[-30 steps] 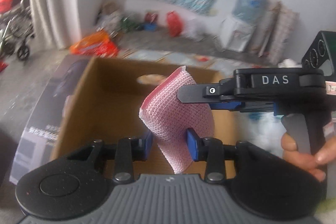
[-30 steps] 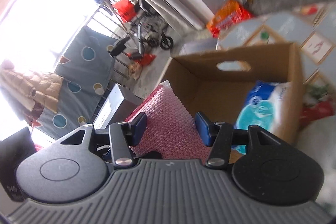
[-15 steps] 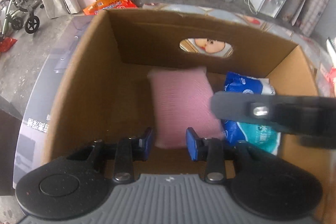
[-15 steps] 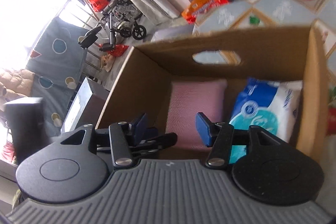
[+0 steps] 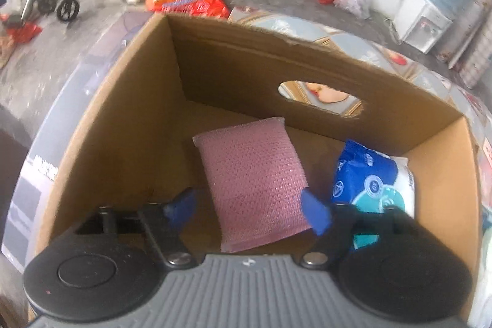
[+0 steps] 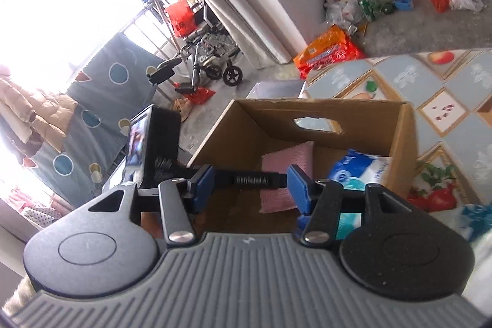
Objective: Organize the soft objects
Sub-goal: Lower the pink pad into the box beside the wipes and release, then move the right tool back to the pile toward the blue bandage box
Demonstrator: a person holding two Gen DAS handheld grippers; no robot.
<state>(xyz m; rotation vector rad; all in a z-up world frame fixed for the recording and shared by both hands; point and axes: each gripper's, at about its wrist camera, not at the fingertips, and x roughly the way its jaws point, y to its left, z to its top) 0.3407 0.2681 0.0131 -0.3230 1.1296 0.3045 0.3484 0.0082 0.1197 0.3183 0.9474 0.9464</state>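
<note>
Left gripper (image 5: 249,208) hangs over the open brown cardboard box (image 5: 129,100) pointing steeply down into it, and its jaws have just been opening: the blue pads (image 5: 315,215) stand wide, clear of the sponge on both sides. Between them, lower down on the box floor, lies the pink knitted rectangular scrub sponge (image 5: 255,183), flat and a little askew, nearer the box's left wall than its right. Just beside the sponge, against the right wall of the box, sits a blue and white plastic pack of tissues (image 5: 375,177), and the two look to be barely apart. The far wall of the box has an oval handle cut-out (image 5: 319,97).

Right gripper (image 6: 249,186) is held back from the box on its near side, higher up, with its jaws half apart and nothing gripped; what shows between its pads is only the black body of the left gripper crossing in front. Past it, the sponge (image 6: 286,162) and the tissue pack (image 6: 359,168) are visible inside the box (image 6: 402,149)
</note>
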